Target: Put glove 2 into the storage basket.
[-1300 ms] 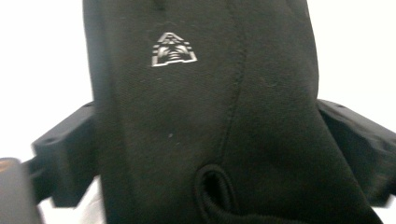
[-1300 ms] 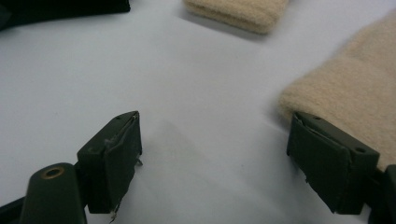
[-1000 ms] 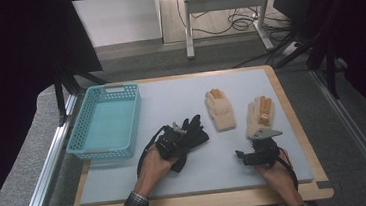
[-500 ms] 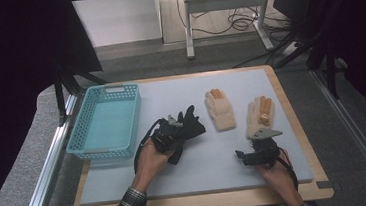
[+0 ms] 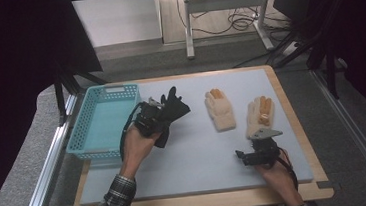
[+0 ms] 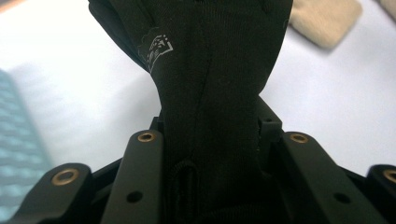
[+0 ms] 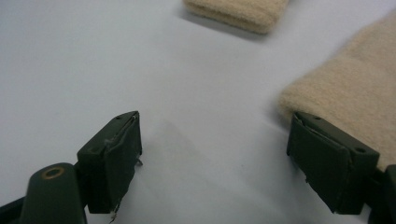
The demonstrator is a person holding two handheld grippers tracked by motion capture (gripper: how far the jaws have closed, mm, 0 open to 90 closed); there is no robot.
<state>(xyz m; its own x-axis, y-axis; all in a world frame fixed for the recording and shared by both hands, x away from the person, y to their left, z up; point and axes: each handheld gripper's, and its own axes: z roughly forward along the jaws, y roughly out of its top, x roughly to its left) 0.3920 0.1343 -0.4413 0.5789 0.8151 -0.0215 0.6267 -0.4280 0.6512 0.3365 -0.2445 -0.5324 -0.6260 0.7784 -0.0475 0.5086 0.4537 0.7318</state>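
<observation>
My left gripper (image 5: 153, 116) is shut on a black glove (image 5: 173, 112), held just above the mat beside the basket's right edge. In the left gripper view the black glove (image 6: 210, 84) rises between the jaws, its cuff pinched between them. Two beige gloves with orange fingertips lie palm down on the mat: one (image 5: 220, 111) in the middle, the other (image 5: 259, 115) to its right. My right gripper (image 5: 251, 156) rests low near the front right, open, with the cuff of the right beige glove (image 7: 350, 93) by its right jaw. The gap of the right gripper (image 7: 215, 154) holds nothing.
A light blue plastic basket (image 5: 103, 121) sits at the left of the pale mat (image 5: 196, 157). The wooden table edge (image 5: 199, 202) runs along the front. Table legs and cables stand on the floor beyond the far edge.
My left gripper has carried the black glove leftward and slightly farther back, toward the basket. The right gripper has stayed where it was.
</observation>
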